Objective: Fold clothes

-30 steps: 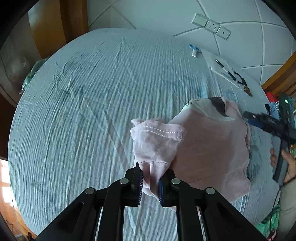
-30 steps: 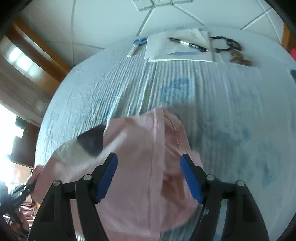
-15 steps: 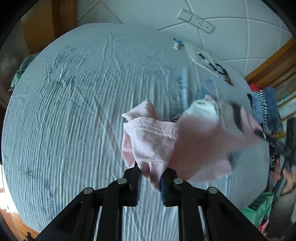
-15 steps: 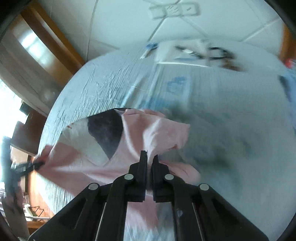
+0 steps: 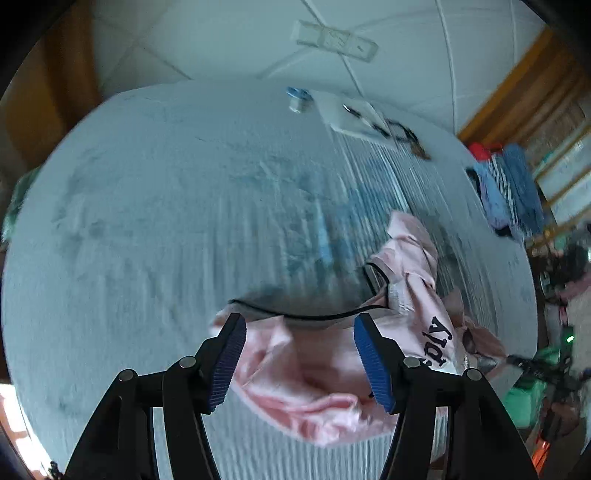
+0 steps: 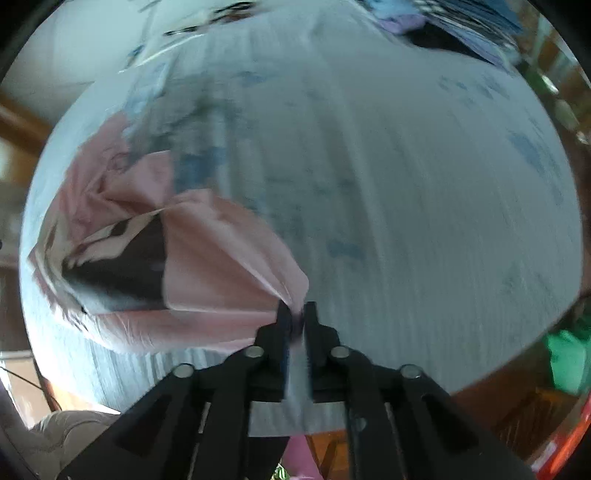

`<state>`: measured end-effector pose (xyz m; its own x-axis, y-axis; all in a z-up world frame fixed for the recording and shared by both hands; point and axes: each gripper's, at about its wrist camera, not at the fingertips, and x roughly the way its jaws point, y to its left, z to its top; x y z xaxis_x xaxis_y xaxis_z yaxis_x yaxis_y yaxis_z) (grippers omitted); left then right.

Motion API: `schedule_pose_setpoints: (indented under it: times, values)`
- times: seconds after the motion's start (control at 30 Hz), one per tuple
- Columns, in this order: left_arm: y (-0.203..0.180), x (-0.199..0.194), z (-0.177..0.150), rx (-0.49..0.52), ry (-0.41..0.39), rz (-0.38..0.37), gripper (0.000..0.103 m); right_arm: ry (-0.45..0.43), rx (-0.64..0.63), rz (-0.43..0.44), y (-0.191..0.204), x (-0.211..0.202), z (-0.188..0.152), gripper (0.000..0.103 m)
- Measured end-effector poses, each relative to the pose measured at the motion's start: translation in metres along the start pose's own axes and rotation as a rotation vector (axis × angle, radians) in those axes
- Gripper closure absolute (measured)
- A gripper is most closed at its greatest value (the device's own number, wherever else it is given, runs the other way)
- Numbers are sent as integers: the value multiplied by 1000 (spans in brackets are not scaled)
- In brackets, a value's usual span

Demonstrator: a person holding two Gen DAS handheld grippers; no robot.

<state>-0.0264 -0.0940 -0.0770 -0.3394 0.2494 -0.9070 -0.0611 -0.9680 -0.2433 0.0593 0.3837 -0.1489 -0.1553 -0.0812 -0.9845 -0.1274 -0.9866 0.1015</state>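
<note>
Left gripper (image 5: 299, 363) opening, jaws apart over the pink garment (image 5: 325, 384) lying just beneath them — right gripper (image 6: 295, 314) pinches its corner, easing open; draw it taut, flat on the bedsheet (image 6: 406, 184).

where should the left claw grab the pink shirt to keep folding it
On the black-trimmed edge of the pink shirt, which lies flat across the gap of the left claw. Its jaws are opening, pads clear of the cloth. Come from above, pinching trim and one layer; the bunched folds below it look too thick to grip.

White panelled wall (image 5: 229, 40), wall sockets (image 5: 334, 35), wooden trim (image 5: 517, 85)
</note>
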Motion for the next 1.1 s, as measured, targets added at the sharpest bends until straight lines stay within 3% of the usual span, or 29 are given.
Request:
schedule_pose_setpoints:
  times: [0.07,0.17,0.37,0.67,0.9,0.93,0.97,1.0,1.03,1.07,1.1]
  values:
    - [-4,27,2,24,47,14,41,-39,1,-43,-2,-11,2,59]
    - [-4,59,-4,50,111,78,41,-112,5,-21,-1,-28,9,42]
    - [20,88,-23,42,171,187,41,-179,-66,101,39,-26,45,41]
    - [43,101,-36,-33,171,192,41,-160,-207,291,151,12,125,40]
    - [38,98,-43,-12,138,235,40,-39,-273,273,228,70,171,9]
    - [40,96,-43,-27,133,224,57,-16,-285,258,236,81,173,9]
    - [42,90,-43,-46,123,205,89,8,-311,230,245,91,174,14]
    - [44,85,-44,-57,116,192,93,26,-345,204,253,99,172,28]
    - [46,77,-44,-65,95,185,94,28,-377,188,261,101,170,82]
    - [48,68,-44,-73,72,179,94,23,-405,174,267,100,167,92]
    - [51,59,-43,-81,49,174,95,1,-439,173,274,93,167,92]
